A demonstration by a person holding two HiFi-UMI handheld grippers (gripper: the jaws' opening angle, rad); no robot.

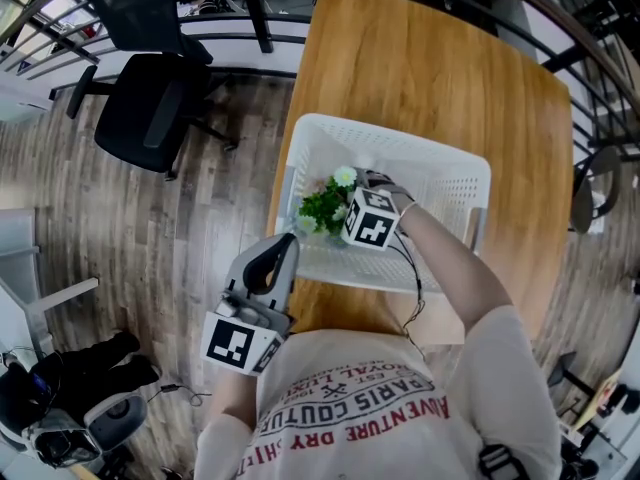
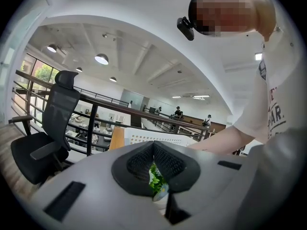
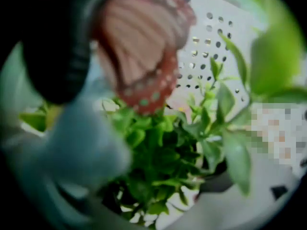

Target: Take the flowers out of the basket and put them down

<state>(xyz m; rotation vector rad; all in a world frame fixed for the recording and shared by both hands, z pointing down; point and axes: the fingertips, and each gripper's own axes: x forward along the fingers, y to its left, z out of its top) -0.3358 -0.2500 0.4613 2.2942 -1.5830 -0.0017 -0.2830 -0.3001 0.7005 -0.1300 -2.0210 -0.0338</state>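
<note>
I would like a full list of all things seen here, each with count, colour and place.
table: one, light brown wood, under the basket.
basket: one, white with holes, on the table's near end.
flowers: one bunch, green leaves with pale blossoms, inside the basket.
office chair: one, black, on the floor left of the table.
railing: one, dark metal, behind the chair and table.
floor: one, grey-brown planks, around the table.
right gripper: one, down in the basket, fingers either side of the flowers, grip unclear.
left gripper: one, grey, black fingers together, held near the body, outside the basket.
</note>
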